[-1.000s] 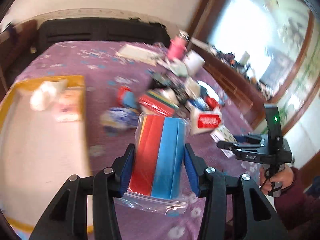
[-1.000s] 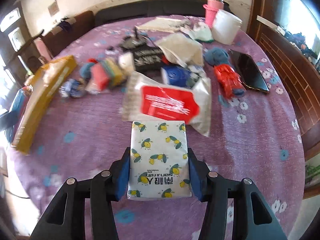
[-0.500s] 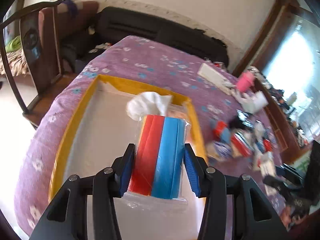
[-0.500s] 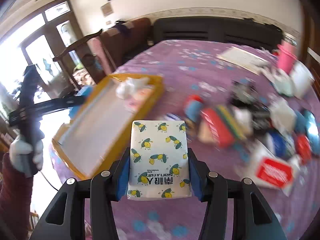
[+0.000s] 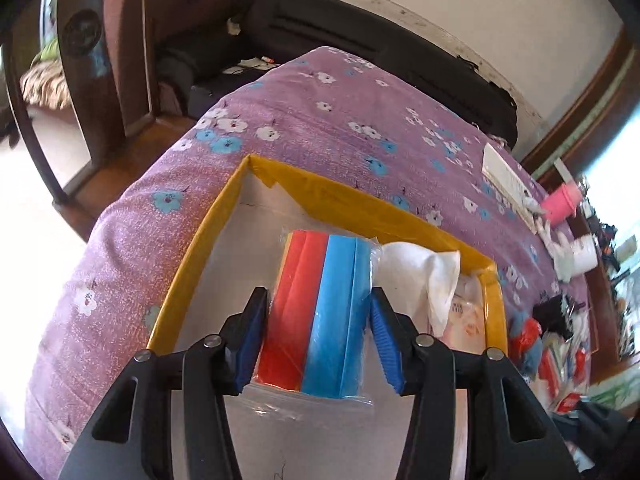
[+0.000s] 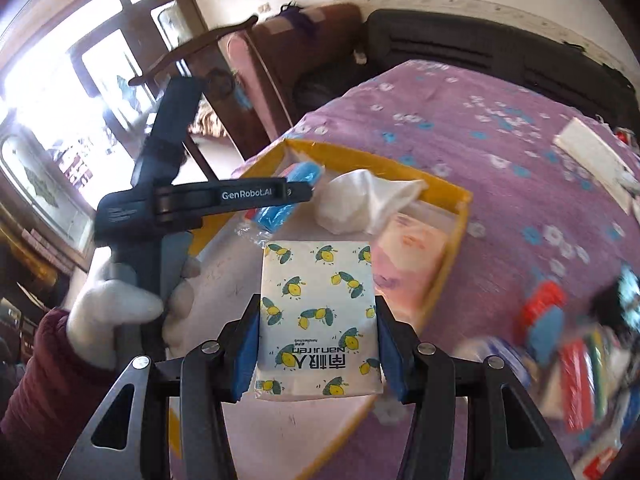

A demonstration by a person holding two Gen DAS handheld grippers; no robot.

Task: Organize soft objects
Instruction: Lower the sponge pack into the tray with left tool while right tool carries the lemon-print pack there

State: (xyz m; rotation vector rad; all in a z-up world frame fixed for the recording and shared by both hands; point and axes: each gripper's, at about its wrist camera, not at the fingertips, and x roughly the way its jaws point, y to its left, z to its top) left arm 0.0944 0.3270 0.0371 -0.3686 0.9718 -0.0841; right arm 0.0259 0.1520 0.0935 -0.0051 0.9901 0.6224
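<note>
A yellow-rimmed tray (image 5: 360,200) with a white floor lies on the purple flowered cloth. My left gripper (image 5: 318,300) is over the tray, its jaws opening, with a plastic-wrapped pack of red and blue cloths (image 5: 320,320) between the pads, which still touch its sides. A white tissue wad (image 5: 416,268) and a pink tissue pack (image 5: 464,320) lie just to its right. My right gripper (image 6: 318,304) is shut on a lemon-print tissue pack (image 6: 318,308) above the tray's near part (image 6: 460,232). The right wrist view shows the left gripper (image 6: 288,196) from the side.
A white-gloved hand (image 6: 120,308) with a dark red sleeve holds the left gripper. A blurred pile of small packs (image 6: 576,360) lies on the cloth to the right. A pink cup (image 5: 560,204), a wooden chair (image 5: 100,60) and a black sofa (image 5: 360,36) stand beyond.
Both grippers swung from the pile at the right to above the yellow tray, each with its pack. The red and blue pack now sits beside the white tissue wad.
</note>
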